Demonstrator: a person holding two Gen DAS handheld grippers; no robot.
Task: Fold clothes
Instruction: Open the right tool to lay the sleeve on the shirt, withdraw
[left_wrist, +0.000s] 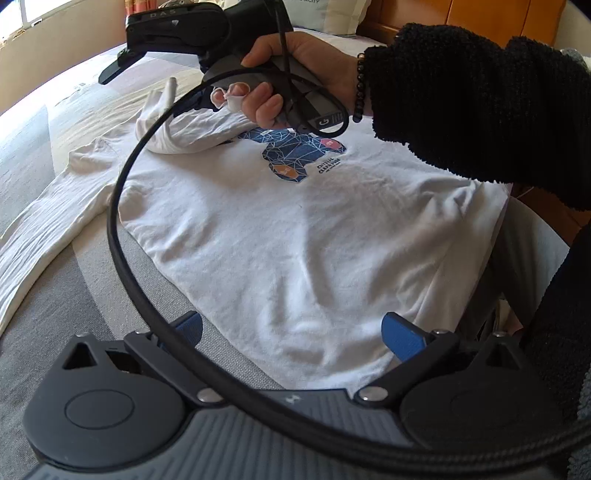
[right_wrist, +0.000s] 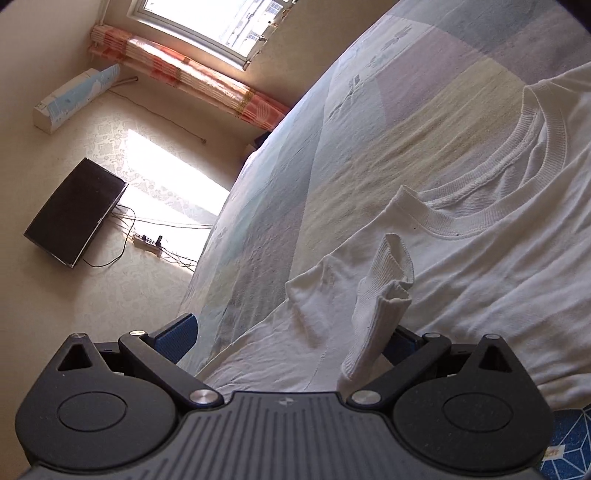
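A white long-sleeved shirt (left_wrist: 288, 229) with a blue geometric print (left_wrist: 295, 151) lies face up on the bed. One sleeve (left_wrist: 44, 236) stretches out to the left. The other sleeve (left_wrist: 177, 129) is folded over the chest. My left gripper (left_wrist: 291, 332) is open above the shirt's hem, touching nothing. My right gripper (right_wrist: 291, 332) hovers over the shirt near the collar (right_wrist: 517, 184); its jaws stand wide apart, and the ribbed sleeve cuff (right_wrist: 384, 288) drapes against its right finger (right_wrist: 399, 343). The right gripper also shows in the left wrist view (left_wrist: 207, 99), held by a hand.
The bed (left_wrist: 74, 295) has a pastel striped cover. A black cable (left_wrist: 122, 184) loops across the left wrist view. A pillow (left_wrist: 332, 14) and wooden headboard (left_wrist: 461, 18) are at the far end. The wall beyond holds a black screen (right_wrist: 74, 214), a window (right_wrist: 221, 22) and a power strip (right_wrist: 147, 243).
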